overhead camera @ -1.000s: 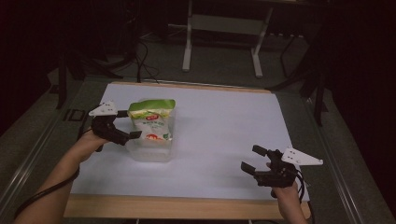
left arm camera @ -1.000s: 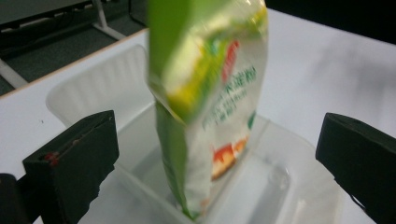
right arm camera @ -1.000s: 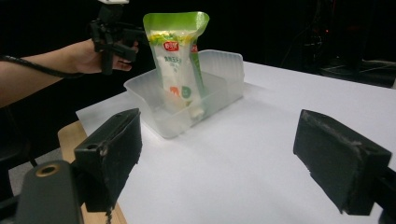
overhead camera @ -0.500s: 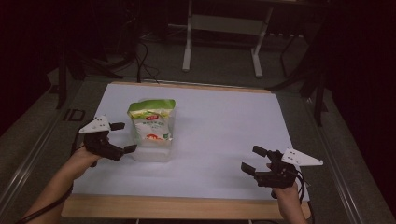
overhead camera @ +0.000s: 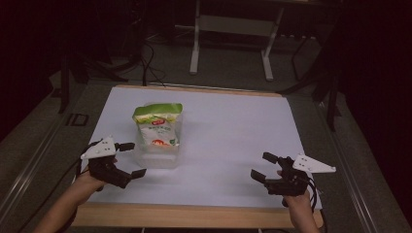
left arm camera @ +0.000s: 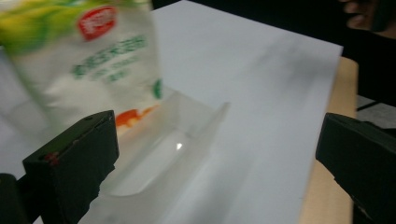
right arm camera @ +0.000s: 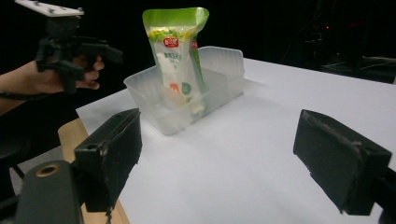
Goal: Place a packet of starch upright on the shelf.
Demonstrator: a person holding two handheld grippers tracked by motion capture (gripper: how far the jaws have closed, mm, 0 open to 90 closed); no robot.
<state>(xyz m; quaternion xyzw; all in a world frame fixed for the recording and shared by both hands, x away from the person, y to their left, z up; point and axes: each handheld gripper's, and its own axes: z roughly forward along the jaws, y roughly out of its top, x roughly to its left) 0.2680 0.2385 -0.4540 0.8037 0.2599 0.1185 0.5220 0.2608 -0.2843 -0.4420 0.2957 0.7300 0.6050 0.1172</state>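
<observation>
A green and white snack pouch point(overhead camera: 157, 127) point(right arm camera: 178, 56) point(left arm camera: 88, 56) stands upright in a clear plastic tub point(overhead camera: 156, 156) point(right arm camera: 219, 79) point(left arm camera: 182, 154) on the white sheet. My left gripper point(overhead camera: 130, 159) point(right arm camera: 88, 53) is open beside the tub's near left corner, apart from it, with nothing between its jaws. My right gripper point(overhead camera: 262, 166) is open near the table's front right, far from the tub and holding nothing. In the right gripper view the tub and pouch sit beyond the two spread jaws.
The white sheet point(overhead camera: 228, 126) covers most of the wooden table, whose front edge point(overhead camera: 194, 216) shows bare wood. Beyond the far edge stand metal stand legs point(overhead camera: 197, 43) and cables on a dark floor.
My left gripper has drawn back from the pouch toward the table's front left, leaving the pouch standing in the tub. The right gripper has stayed put.
</observation>
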